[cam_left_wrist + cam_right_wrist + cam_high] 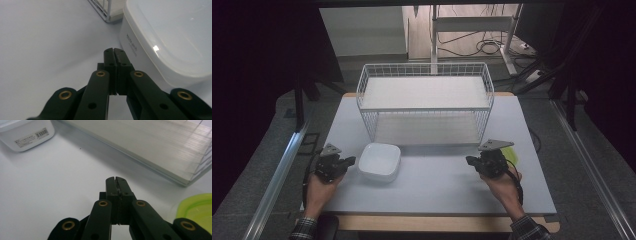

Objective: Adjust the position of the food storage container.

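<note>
White container (380,161): sits on the counter (437,185) just in front of the wire basket (426,102), at about 3 o'clock from the left claw (348,161) and just beside it; the nearer hand by far. Left claw: jaws pressed together, empty. Right claw (470,160): likewise pressed together, empty, well apart from the container, green lid (510,155) close at its 3 o'clock.

Green lid (197,207): cut off by the right and bottom edges of the right gripper view; largely hidden behind the right gripper (473,161) in the high view.
White container (170,37): cropped at the top and right edges; printed label too blurred to be read.
Barcode sticker (41,132): too small to be read.
Wire rack (103,10): only a corner is seen.
</note>
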Available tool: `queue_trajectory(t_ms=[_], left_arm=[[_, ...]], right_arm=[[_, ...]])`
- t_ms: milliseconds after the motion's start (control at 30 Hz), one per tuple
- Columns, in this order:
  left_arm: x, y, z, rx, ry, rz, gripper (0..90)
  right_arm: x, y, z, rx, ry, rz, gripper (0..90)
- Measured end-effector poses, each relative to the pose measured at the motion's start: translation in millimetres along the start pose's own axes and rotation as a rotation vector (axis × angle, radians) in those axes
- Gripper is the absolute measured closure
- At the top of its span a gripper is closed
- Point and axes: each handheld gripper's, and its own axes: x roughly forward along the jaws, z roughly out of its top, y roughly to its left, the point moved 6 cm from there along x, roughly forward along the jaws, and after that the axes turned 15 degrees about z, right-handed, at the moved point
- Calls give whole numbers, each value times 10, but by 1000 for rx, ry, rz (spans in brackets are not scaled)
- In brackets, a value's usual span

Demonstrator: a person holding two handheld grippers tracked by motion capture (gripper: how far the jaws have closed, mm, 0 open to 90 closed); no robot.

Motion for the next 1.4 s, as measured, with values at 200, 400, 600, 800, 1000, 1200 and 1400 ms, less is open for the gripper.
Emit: queue_trajectory(t_ms=[200,400,600,800,1000,1200,1400], left_arm=[[92,-129,37,41,23,-32,897],[116,-226,63,62,24,-29,897],[148,-394,116,98,23,-55,897],[184,-637,188,145,23,-99,897],[209,-885,247,183,25,-146,897],[231,-1149,289,224,32,-197,897],[248,-1421,318,264,37,-248,897]], right_arm=[[40,54,6,-8,3,12,892],[59,96,13,-5,3,18,892],[97,129,6,6,9,31,892],[148,166,3,11,13,42,892],[194,200,-2,12,19,50,892],[221,216,-8,15,24,60,891],[244,223,-18,26,29,67,891]])
